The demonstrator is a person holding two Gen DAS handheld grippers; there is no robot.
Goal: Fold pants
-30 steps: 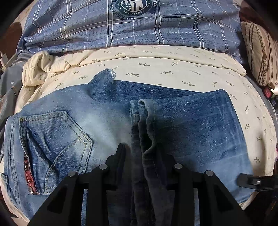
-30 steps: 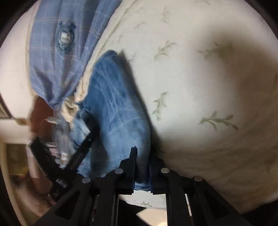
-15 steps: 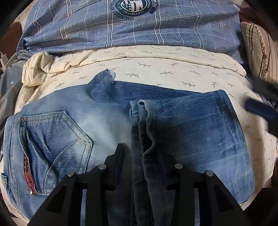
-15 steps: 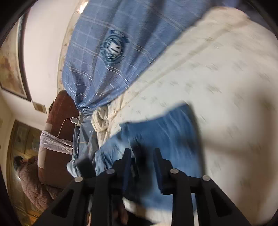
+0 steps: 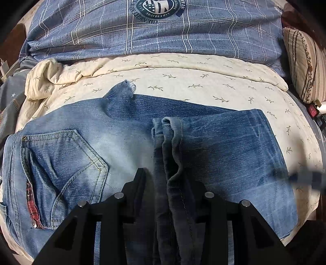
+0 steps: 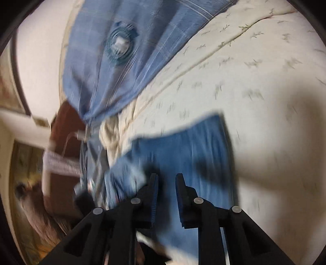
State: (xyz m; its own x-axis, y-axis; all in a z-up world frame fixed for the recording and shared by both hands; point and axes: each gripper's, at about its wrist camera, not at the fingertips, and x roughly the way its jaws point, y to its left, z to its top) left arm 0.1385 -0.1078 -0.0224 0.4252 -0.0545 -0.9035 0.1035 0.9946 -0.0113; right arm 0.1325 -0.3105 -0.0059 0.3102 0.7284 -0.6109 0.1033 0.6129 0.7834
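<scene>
Here, folded faded blue jeans [image 5: 214, 146]

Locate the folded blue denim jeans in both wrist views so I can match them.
Left wrist: folded blue denim jeans fill the lower centre, leg cuffs bunched between the left gripper fingers.
Right wrist: blurred, lower centre, beyond the right gripper, nothing between its fingers.
Shared landmark: the round crest on the blue checked bedding, at the top of each.

L wrist cam steep down, close on jeans [image 5: 214, 146], R cam tilted, higher, both share bed
</scene>
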